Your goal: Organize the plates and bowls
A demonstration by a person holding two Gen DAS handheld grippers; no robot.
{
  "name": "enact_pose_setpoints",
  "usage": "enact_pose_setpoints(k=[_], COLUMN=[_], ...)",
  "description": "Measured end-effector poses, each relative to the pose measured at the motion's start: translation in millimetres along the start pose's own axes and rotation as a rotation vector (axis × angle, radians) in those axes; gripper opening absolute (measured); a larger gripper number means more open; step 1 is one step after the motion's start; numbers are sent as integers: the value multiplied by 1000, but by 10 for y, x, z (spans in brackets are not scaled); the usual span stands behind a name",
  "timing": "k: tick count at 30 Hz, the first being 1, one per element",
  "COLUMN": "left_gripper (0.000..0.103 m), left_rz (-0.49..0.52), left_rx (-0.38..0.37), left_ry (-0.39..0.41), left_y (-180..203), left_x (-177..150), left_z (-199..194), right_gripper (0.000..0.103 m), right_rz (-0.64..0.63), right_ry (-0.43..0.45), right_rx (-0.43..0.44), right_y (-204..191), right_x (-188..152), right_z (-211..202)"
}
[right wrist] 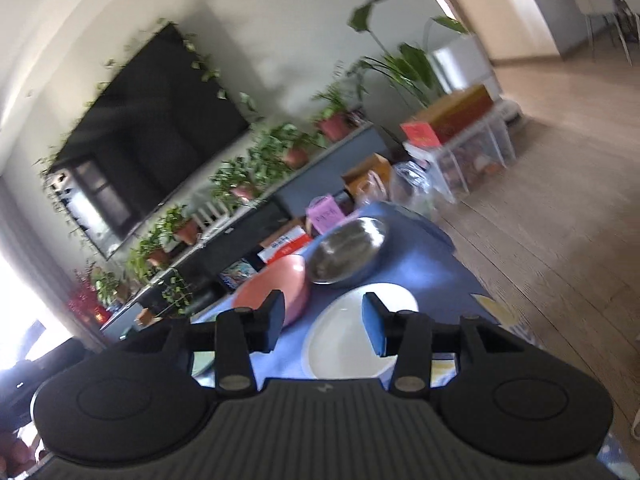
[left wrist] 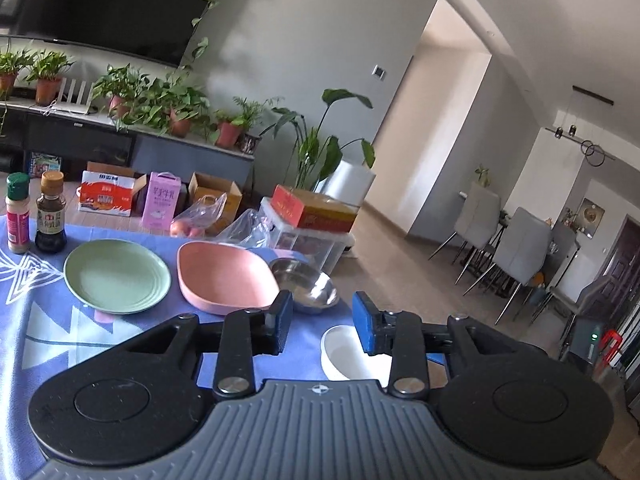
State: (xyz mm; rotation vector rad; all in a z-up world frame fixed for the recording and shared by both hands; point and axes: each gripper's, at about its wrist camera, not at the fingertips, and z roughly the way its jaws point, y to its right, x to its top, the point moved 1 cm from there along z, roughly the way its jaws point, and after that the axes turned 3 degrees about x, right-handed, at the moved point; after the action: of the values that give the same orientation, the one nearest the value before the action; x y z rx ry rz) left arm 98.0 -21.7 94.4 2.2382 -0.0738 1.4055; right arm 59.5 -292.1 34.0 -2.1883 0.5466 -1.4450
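Observation:
A green plate [left wrist: 117,276], a pink bowl [left wrist: 226,273], a steel bowl [left wrist: 306,285] and a white bowl [left wrist: 344,354] sit on the blue tablecloth [left wrist: 48,320]. My left gripper [left wrist: 322,322] is open and empty, above the cloth in front of the pink and steel bowls, its right finger over the white bowl. In the blurred, tilted right wrist view, my right gripper [right wrist: 324,320] is open and empty above the near edge of the white bowl [right wrist: 344,340], with the pink bowl [right wrist: 276,284] and steel bowl [right wrist: 346,250] beyond.
Two seasoning bottles [left wrist: 34,214] stand at the table's far left. Past the far edge lie boxes, a plastic bag [left wrist: 200,216] and a clear bin [left wrist: 304,232] on the floor. The table's right edge [right wrist: 468,272] drops to wooden floor.

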Motion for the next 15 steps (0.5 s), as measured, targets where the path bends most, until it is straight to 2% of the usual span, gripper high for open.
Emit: enact_pose_setpoints(k=[4, 11, 15], left_gripper=[32, 32, 32], left_rz=[-14, -59, -72], left_rx=[20, 32, 28], left_ry=[-19, -41, -49], left_y=[-89, -227, -278], left_x=[-40, -133, -165], left_z=[18, 26, 28], right_gripper=[66, 63, 45], right_rz=[17, 42, 64], right_ry=[-42, -88, -115], right_rx=[-99, -106, -114], right_y=[136, 202, 240], right_x=[-111, -213, -224], right_z=[123, 254, 335])
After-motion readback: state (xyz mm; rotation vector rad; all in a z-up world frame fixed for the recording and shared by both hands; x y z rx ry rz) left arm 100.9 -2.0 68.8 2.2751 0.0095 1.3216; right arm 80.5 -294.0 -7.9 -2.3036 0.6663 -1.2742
